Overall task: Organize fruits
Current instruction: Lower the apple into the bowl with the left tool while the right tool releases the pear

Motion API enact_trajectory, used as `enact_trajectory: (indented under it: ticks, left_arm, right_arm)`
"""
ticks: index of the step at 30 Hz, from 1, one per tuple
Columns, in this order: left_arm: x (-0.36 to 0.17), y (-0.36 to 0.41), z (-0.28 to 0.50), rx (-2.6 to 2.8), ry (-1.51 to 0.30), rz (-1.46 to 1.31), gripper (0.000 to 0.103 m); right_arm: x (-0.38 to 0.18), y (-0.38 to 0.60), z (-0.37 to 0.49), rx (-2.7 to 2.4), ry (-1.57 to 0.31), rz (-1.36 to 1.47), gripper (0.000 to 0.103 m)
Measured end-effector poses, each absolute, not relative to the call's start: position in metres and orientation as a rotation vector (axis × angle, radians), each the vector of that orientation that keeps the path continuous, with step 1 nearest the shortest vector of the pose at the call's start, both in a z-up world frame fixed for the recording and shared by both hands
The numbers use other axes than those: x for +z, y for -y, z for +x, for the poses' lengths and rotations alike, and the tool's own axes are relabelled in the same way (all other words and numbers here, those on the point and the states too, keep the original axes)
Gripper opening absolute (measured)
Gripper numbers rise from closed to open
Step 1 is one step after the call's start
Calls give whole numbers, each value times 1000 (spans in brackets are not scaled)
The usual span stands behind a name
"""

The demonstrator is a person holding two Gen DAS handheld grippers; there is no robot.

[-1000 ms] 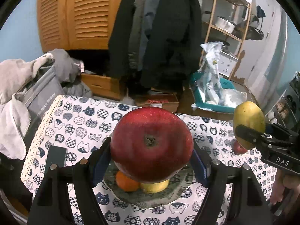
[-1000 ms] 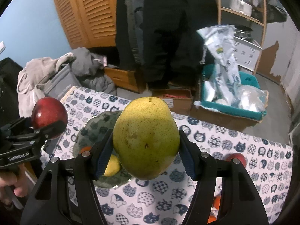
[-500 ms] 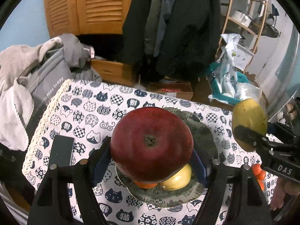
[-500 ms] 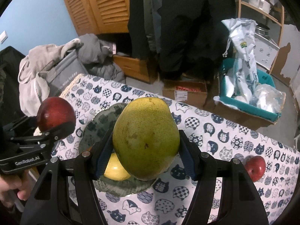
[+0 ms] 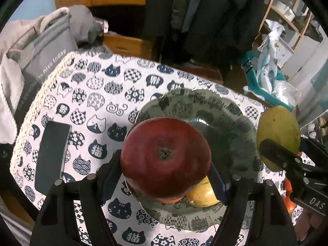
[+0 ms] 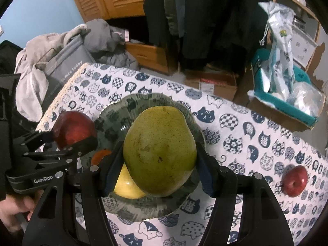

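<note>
My left gripper (image 5: 166, 176) is shut on a big red apple (image 5: 166, 157) and holds it above the near left part of a grey-green patterned plate (image 5: 221, 127). My right gripper (image 6: 160, 168) is shut on a yellow-green pear (image 6: 160, 151) above the same plate (image 6: 143, 211). On the plate lie a yellow fruit (image 5: 202, 195) and an orange fruit (image 6: 100, 155), both partly hidden. The pear (image 5: 277, 135) also shows at the right of the left wrist view, and the apple (image 6: 72, 129) at the left of the right wrist view.
The table wears a cat-print cloth (image 5: 96, 94). A dark phone (image 5: 52, 153) lies near its left edge. A small red apple (image 6: 294, 181) lies on the cloth at the right, and orange fruit (image 5: 289, 201) shows behind the right gripper. Clothes and a grey bag (image 6: 61, 61) sit off the left edge.
Both grippers have moved forward and tipped downward over the plate, each still holding its fruit. The plate now fills more of both views.
</note>
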State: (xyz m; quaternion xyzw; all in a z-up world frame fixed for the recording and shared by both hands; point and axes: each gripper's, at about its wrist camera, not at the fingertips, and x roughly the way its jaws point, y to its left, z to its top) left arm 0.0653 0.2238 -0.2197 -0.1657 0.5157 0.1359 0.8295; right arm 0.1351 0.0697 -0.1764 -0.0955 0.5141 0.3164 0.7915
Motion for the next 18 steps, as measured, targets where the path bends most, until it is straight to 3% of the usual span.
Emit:
enact_trajectory:
  ticks: [18]
  left_arm:
    - [-253,-227,76,282,-1174,-380,78]
  right_arm:
    - [-209,-72,143,655,-1177,-204,66]
